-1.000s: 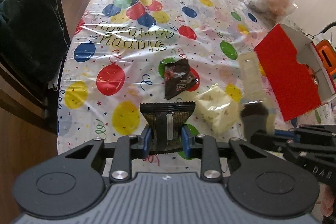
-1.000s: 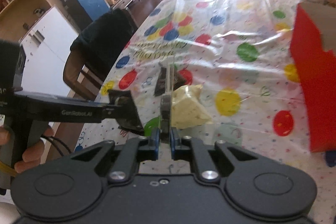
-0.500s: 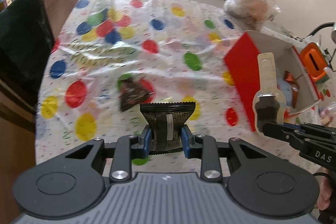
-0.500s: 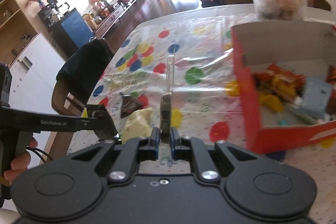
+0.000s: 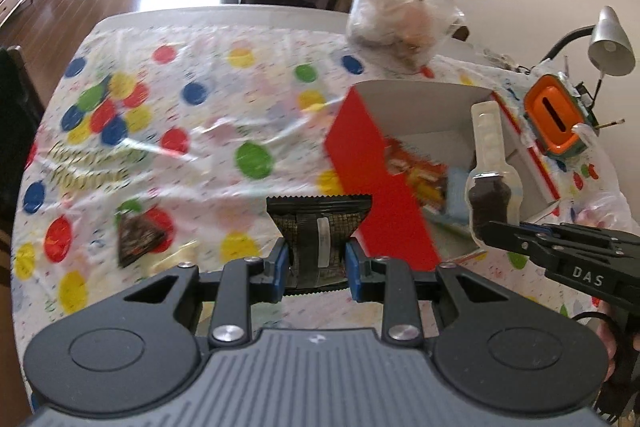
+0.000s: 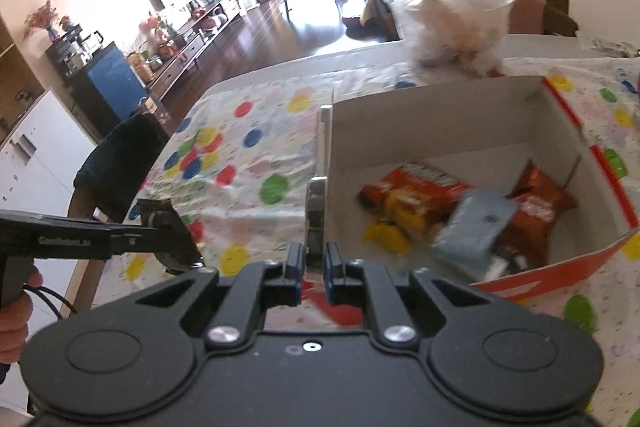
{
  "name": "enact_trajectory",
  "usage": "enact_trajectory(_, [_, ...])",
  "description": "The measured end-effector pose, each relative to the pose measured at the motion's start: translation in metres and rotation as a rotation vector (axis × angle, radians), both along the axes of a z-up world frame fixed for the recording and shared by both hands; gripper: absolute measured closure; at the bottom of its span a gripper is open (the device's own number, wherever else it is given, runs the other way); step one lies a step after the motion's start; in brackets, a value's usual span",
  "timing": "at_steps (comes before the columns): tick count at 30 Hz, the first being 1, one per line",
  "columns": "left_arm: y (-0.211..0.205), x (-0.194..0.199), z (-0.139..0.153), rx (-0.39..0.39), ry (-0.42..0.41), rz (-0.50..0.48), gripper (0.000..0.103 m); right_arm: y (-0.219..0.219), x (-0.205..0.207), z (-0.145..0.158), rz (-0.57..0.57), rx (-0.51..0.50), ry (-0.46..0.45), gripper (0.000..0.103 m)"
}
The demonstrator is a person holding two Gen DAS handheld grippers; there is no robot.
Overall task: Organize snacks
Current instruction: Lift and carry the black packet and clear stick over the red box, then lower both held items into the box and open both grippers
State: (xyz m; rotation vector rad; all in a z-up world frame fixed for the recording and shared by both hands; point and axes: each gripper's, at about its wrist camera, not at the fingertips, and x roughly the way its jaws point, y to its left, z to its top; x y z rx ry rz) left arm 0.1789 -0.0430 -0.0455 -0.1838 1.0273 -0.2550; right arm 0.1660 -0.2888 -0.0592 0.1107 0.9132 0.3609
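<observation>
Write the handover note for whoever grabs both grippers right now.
Left gripper: shut on a dark foil packet, beside the red box.
Right gripper: shut on a clear-wrapped snack, at the box's near wall.
Done: several snacks already in the box.
Left: drop both held snacks in, then fetch the dark wrapper lying on the tablecloth.

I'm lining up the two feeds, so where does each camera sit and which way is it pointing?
Left wrist: on the left gripper, facing across the table at the red box; shows its fingers clamping a dark packet and the right gripper.
Right wrist: on the right gripper, looking into the red box; a hand shows.
Shared: box, balloon tablecloth, plastic bag.
</observation>
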Motion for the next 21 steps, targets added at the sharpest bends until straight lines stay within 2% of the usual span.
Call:
enact_trajectory(10, [-0.065,0.023,0.012,0.011,-0.018,-0.039,0.074,-0.058,0.020,0.002,-0.043,-0.018,-0.014,0.094])
enact_trajectory(13, [-0.082,0.031,0.009,0.022,-0.008,-0.047,0.074,-0.074,0.025,-0.003,-0.048,-0.033,-0.008,0.094])
enact_trajectory(21, [-0.132,0.048,0.000,0.041,0.027,-0.102,0.074,-0.109,0.044,-0.008,-0.064,0.011,-0.008,0.095])
